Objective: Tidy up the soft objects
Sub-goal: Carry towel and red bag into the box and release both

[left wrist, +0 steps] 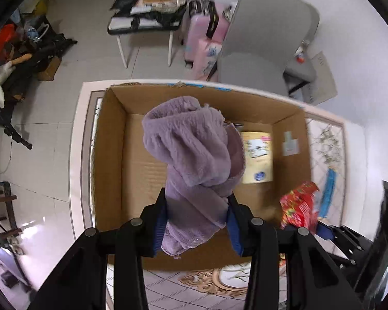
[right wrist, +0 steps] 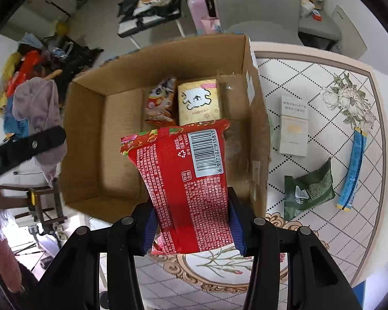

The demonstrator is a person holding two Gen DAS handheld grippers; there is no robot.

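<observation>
The left tongs (left wrist: 197,219) were clamped on a bunched purple towel (left wrist: 191,149), held above the open cardboard box (left wrist: 111,155); the right tongs (right wrist: 192,222) gripped a red packet (right wrist: 188,180) over the box's near edge. Inside lay a yellow tissue pack (right wrist: 199,103) beside an orange snack bag (right wrist: 161,103); on the bench (right wrist: 323,232) right of the box sat a white carton (right wrist: 293,129), a green pouch (right wrist: 307,191) and a blue stick pack (right wrist: 351,170).

The purple towel (left wrist: 191,155) is fluffy, soft cloth. The cardboard box (left wrist: 108,155) is brown, dull paper board with fine ribs on its floor. The red snack bag (right wrist: 191,180) is shiny, smooth plastic film. In the box, the yellow tissue pack (right wrist: 199,103) has a smooth, slightly shiny wrap. The left hand-held gripper (left wrist: 196,222) is dull black plastic with ribbed blue pads (left wrist: 159,230). The counter (right wrist: 323,222) has a smooth, printed cover. The green packet (right wrist: 307,191) looks crinkly.
</observation>
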